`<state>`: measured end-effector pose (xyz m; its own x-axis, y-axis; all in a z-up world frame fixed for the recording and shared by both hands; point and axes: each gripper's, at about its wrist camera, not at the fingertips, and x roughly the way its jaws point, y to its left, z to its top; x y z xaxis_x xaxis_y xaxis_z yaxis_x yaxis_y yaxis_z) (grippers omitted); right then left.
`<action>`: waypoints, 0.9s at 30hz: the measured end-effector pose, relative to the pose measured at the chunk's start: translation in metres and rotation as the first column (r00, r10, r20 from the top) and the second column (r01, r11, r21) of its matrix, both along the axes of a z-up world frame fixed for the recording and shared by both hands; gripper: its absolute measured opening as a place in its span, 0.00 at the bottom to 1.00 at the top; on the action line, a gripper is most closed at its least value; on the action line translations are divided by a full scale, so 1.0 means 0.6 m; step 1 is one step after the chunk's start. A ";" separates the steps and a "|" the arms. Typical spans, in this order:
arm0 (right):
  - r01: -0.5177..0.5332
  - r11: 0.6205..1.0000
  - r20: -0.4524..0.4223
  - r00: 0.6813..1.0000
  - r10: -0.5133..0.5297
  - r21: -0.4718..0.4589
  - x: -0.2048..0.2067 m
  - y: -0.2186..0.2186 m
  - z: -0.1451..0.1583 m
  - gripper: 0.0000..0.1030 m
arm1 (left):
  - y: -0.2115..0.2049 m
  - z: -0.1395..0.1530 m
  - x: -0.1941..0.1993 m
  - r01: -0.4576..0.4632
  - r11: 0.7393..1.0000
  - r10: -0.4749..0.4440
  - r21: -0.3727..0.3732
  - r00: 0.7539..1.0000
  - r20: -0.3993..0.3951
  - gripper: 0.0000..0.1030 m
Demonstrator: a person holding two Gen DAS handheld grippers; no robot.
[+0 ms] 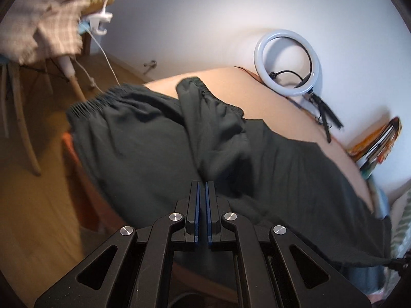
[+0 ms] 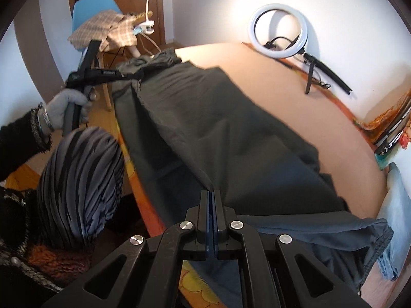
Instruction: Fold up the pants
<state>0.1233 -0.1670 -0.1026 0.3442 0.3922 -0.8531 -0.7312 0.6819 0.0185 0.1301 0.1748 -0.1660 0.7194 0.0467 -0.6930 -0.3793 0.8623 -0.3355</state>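
Fingers of my right gripper (image 2: 211, 192) are pinching a raised ridge of the pants (image 2: 218, 118), while my left gripper (image 1: 203, 183), jaws nearly together, is gripping fabric near the waistband (image 1: 102, 97), the dark pants lying along the bed (image 2: 295, 97).

Left wrist view: low, close over the dark pants (image 1: 159, 138), facing the wall; ring light (image 1: 287, 63) at 1 o'clock. Right wrist view: higher, farther back, same heading. Shared: pants (image 2: 205, 118), ring light (image 2: 278, 30), wall.
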 end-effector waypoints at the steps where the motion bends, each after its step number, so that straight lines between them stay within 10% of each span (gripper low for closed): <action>1: 0.007 1.000 -0.002 1.000 -0.007 0.002 -0.002 0.000 -0.003 0.00 | 0.000 0.009 0.002 -0.006 1.000 0.006 0.025 1.000 -0.009 0.12; 5: 0.042 0.999 -0.010 0.999 -0.042 0.026 0.000 -0.006 -0.008 0.00 | -0.004 0.048 0.047 0.054 0.992 -0.052 0.114 0.998 -0.021 0.55; 13: 0.089 0.994 -0.008 0.996 -0.088 0.056 0.000 -0.005 -0.008 0.00 | -0.069 0.037 0.187 0.252 0.923 -0.205 0.291 0.961 -0.183 0.61; 18: 0.099 0.993 0.000 0.995 -0.099 0.058 -0.005 -0.010 -0.002 0.00 | -0.067 -0.015 0.233 0.248 0.899 -0.137 0.361 0.942 -0.306 0.61; 23: 0.106 0.993 0.001 0.994 -0.106 0.056 -0.003 -0.016 0.000 0.00 | -0.029 -0.018 0.231 0.212 0.932 -0.142 0.293 0.960 -0.241 0.09; 27: 0.108 0.992 0.005 0.994 -0.108 0.058 -0.003 -0.014 0.001 0.00 | 0.009 -0.006 0.212 0.158 0.973 -0.132 0.169 0.978 -0.159 0.05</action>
<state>0.1215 -0.1757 -0.1020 0.3943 0.4007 -0.8270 -0.6535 0.7550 0.0542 0.2572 0.1800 -0.1699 0.6195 0.0829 -0.7806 -0.2791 0.9527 -0.1203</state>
